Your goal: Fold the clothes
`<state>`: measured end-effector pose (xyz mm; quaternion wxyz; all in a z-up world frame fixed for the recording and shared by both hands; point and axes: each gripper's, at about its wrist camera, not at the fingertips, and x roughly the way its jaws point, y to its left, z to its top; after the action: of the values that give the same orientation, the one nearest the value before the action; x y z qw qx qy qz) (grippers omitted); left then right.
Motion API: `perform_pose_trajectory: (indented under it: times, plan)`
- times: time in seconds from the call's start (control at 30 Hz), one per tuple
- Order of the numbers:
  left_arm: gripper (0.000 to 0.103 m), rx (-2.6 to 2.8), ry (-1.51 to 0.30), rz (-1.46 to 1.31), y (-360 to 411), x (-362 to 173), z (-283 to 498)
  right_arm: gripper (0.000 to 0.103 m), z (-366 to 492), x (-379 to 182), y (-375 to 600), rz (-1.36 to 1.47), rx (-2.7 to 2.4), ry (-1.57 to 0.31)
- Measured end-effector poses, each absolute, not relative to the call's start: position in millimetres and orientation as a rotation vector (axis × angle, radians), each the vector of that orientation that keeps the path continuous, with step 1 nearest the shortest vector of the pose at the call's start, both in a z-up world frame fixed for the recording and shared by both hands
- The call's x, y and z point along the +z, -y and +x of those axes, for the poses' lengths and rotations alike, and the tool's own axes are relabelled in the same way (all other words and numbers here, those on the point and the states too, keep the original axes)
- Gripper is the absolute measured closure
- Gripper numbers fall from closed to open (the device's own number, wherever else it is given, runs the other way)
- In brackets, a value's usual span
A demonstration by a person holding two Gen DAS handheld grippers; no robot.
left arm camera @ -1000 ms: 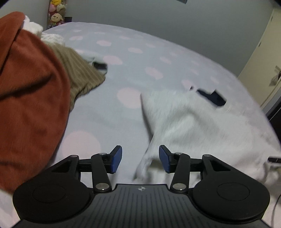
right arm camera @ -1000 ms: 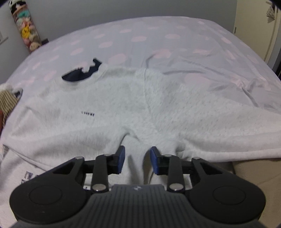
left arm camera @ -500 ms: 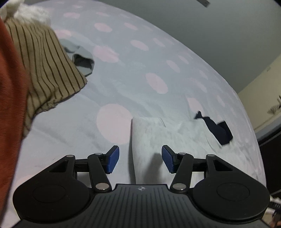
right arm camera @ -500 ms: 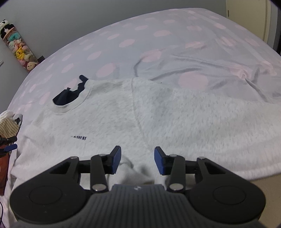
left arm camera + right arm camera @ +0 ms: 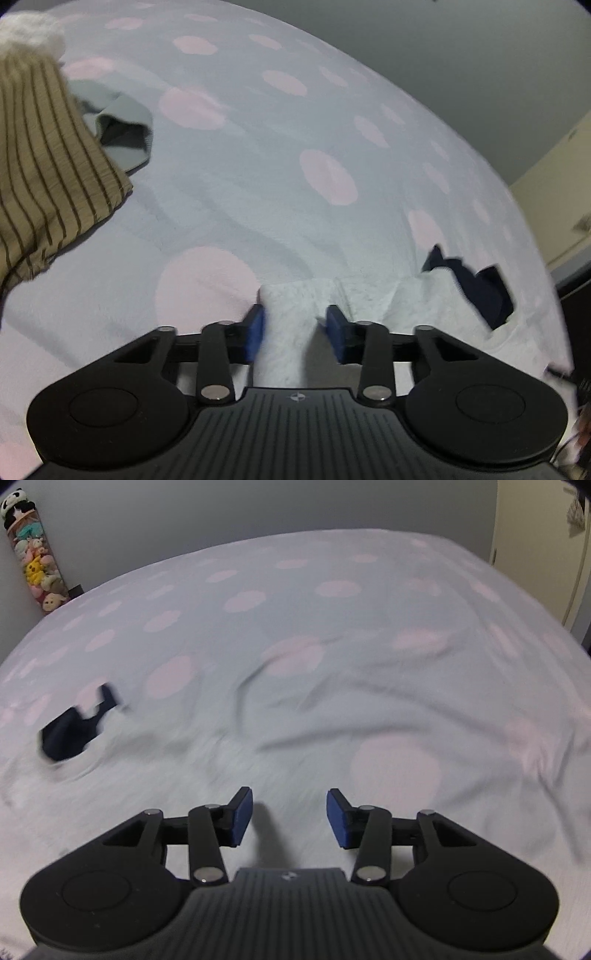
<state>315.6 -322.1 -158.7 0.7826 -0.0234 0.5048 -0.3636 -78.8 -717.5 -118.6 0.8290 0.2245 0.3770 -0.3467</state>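
The left tongs (image 5: 295,330) have just been closing, a sleeve end of the white sweatshirt (image 5: 424,306) between them; whether the pads already pinch it is hard to tell. The right tongs (image 5: 290,818) have been opening and stand released over the sweatshirt, which lies spread at the bed's (image 5: 332,646) near edge. A sleeve fold looks imminent.

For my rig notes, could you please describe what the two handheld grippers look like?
Both the left gripper and the right gripper look alike: matte black bodies with ribbed centres, two round discs, silver pivot pins, a small central emblem, and blue pads on the fingers.
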Motion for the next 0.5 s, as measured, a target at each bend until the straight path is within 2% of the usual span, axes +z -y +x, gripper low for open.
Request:
perform_pose_trajectory:
  times: [0.1, 0.27, 0.3, 0.4, 0.43, 0.5]
  plan:
    - [0.088, -0.773, -1.069, -0.022, 324.2, -161.1, 313.9, 0.054, -74.8, -129.9, 743.9, 0.44, -0.76, -0.824]
    - [0.096, -0.757, -1.051, 0.015, 327.9, -154.5, 309.9, 0.054, -88.6, -146.8, 752.9, 0.57, -0.692, -0.795]
    - [0.097, -0.754, -1.045, 0.03, 329.1, -152.5, 308.5, 0.058, -90.9, -147.4, 750.8, 0.586, -0.67, -0.79]
    - [0.099, -0.743, -1.019, 0.063, 331.4, -144.4, 304.7, 0.09, -91.6, -145.4, 739.9, 0.538, -0.648, -0.839]
    - [0.099, -0.743, -0.997, 0.072, 331.7, -138.2, 303.3, 0.097, -91.8, -144.1, 736.7, 0.521, -0.646, -0.853]
    - [0.099, -0.742, -0.951, 0.091, 332.3, -125.8, 300.6, 0.099, -90.5, -133.5, 730.2, 0.468, -0.679, -0.85]
